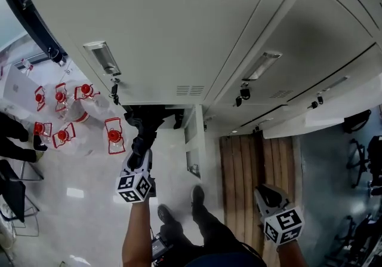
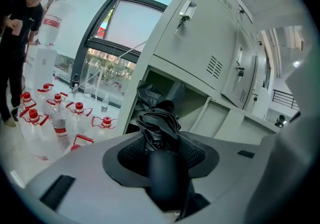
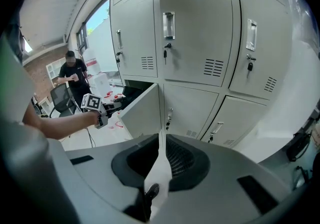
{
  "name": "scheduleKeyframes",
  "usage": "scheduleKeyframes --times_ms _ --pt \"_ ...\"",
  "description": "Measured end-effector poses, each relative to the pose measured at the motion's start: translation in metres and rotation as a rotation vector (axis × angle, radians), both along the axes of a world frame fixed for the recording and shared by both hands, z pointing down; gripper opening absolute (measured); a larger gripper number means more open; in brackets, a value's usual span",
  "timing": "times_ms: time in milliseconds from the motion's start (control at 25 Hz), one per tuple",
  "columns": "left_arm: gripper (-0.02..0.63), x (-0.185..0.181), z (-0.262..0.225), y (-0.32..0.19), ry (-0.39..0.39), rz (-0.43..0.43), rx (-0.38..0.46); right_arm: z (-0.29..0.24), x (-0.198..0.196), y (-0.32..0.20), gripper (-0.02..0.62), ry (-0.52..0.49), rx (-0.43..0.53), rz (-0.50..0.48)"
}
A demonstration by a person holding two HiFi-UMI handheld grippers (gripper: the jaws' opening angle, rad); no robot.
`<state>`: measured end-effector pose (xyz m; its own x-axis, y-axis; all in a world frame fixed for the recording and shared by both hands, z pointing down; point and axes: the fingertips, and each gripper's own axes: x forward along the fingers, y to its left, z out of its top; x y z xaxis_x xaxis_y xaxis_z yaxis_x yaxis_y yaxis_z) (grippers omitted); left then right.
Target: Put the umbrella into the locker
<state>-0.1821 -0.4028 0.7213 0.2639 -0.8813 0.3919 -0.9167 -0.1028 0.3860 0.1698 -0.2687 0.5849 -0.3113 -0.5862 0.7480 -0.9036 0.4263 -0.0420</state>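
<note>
A folded black umbrella (image 2: 159, 124) sits between the jaws of my left gripper (image 2: 162, 144), handle toward the camera and fabric tip toward the open locker compartment (image 2: 172, 98). In the head view the left gripper (image 1: 139, 153) holds the umbrella (image 1: 144, 129) just short of the dark opening (image 1: 156, 114) in the bottom row, beside its open door (image 1: 191, 132). Something dark lies inside the compartment. My right gripper (image 1: 263, 192) hangs at the lower right, away from the locker, shut and empty (image 3: 161, 144). From the right gripper view the left gripper (image 3: 96, 106) reaches toward the open door (image 3: 143, 111).
Grey lockers (image 1: 179, 27) fill the wall, the others closed. Several red-capped water bottles (image 1: 62, 134) stand on the floor left of the opening. A person (image 2: 20, 22) stands at the far left. A wooden floor strip (image 1: 242, 170) and office chairs (image 1: 364, 158) lie to the right.
</note>
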Motion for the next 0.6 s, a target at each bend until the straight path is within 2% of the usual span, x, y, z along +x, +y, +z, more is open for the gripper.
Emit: scheduleKeyframes --times_ms 400,600 --pt "0.193 0.004 0.041 -0.038 0.032 -0.063 -0.038 0.026 0.009 -0.003 0.043 0.011 -0.047 -0.004" --pt "0.193 0.01 0.055 -0.057 0.043 -0.081 -0.03 0.042 0.013 0.002 0.043 0.016 -0.079 -0.006"
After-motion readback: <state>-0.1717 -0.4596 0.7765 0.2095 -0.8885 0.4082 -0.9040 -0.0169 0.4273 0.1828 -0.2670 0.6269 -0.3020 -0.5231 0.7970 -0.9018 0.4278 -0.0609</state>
